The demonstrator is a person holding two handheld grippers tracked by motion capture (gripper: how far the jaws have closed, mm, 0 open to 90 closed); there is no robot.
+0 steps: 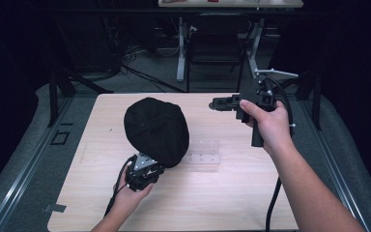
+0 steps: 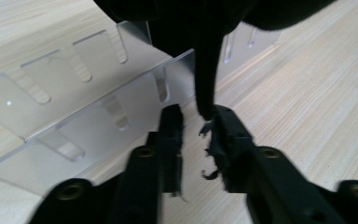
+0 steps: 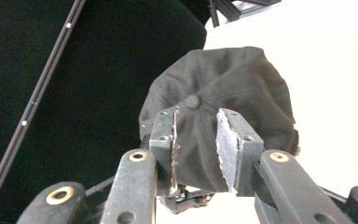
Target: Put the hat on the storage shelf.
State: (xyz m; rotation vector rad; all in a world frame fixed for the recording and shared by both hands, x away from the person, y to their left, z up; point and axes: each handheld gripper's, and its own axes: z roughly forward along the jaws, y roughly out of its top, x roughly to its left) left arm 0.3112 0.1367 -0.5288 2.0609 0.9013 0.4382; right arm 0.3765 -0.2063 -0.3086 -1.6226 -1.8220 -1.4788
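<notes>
A black cap sits over a clear acrylic rack mid-table — the left gripper just under it, tongs apart; the right gripper hangs clear, tongs parted, empty.

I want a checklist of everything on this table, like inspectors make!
Surface: pale wooden table, bare grain.
Job's things: black cap over a clear plastic stand.
Clutter: nothing seen.
Grippers: left hand-held gripper open, cap's edge hanging between its jaws, pads not pressing; right hand-held gripper open, off the cap, pointing at it.
Cables: one black cable trails from each gripper.
Surroundings: dark room, chair and desk legs behind.
</notes>
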